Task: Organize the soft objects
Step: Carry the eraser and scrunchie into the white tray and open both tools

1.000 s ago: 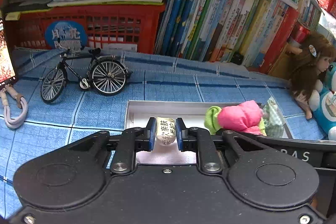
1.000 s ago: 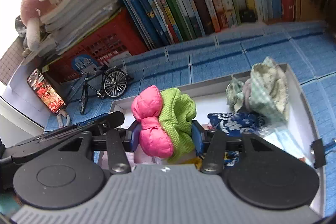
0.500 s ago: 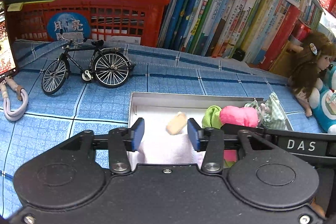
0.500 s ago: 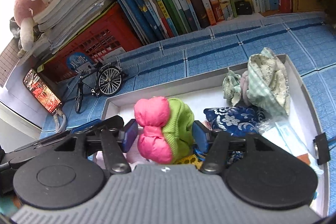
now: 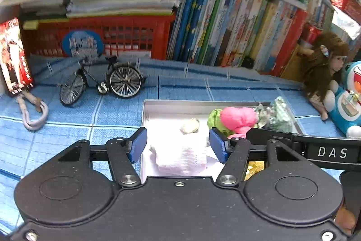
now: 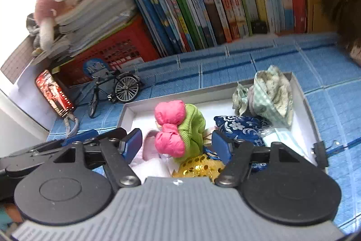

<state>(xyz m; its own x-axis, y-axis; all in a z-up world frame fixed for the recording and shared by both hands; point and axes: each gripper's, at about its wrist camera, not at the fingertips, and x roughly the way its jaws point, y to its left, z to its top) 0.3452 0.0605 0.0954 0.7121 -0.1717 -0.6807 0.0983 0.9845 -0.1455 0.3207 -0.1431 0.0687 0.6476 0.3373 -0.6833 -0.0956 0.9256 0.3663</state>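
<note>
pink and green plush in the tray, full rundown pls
The pink and green plush stands in the white tray: two puffy pink lobes fronting a green ribbed-knit body. It sits between the open right tongs, neither pad touching it. Its base meets a gold sequin piece and pale pink cloth.

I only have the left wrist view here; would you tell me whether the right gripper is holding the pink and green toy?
Observer: No. The right gripper is open; its fingers stand apart on either side of the pink and green toy, which sits in the tray.
Operator: Thank you. Is anything hidden from me beyond that toy?
Observer: Yes, a dark blue floral pouch lies at the toy's right, in front of the green checked cloth.
Operator: And on the tray's right edge?
Observer: A black binder clip sits on that edge.
</note>
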